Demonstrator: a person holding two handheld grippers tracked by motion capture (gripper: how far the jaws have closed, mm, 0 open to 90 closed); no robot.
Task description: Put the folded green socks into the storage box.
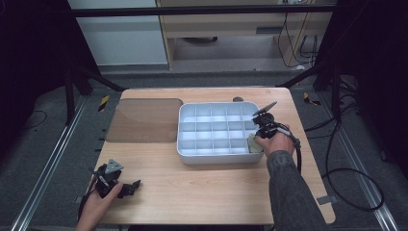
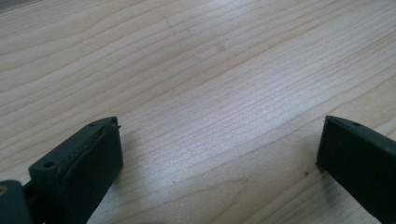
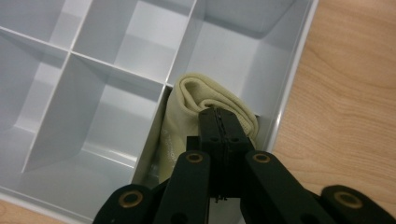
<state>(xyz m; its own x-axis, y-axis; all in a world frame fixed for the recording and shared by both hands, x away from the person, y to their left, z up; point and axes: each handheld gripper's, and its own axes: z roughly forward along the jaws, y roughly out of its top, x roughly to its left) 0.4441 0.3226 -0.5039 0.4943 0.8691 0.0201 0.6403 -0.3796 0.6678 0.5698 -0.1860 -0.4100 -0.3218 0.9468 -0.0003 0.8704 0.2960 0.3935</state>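
A: What was seen nearest, at seven o'clock on the table (image 1: 202, 192)?

B: The left gripper (image 1: 126, 187) was rested there, jaws spread wide with nothing between them.

A: And farther off?

B: At three o'clock, the right gripper (image 3: 223, 122) was pressed shut against a rolled cream sock (image 3: 187, 121), tucked into the near-right corner compartment of the white divided organizer tray (image 1: 211, 156). The sock's long axis was stood upright, directly beneath the jaws.

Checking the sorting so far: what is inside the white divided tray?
A rolled cream cloth sits in a corner cell of the tray, with the right gripper shut against it. Its lower part is hidden. Other visible cells look empty.
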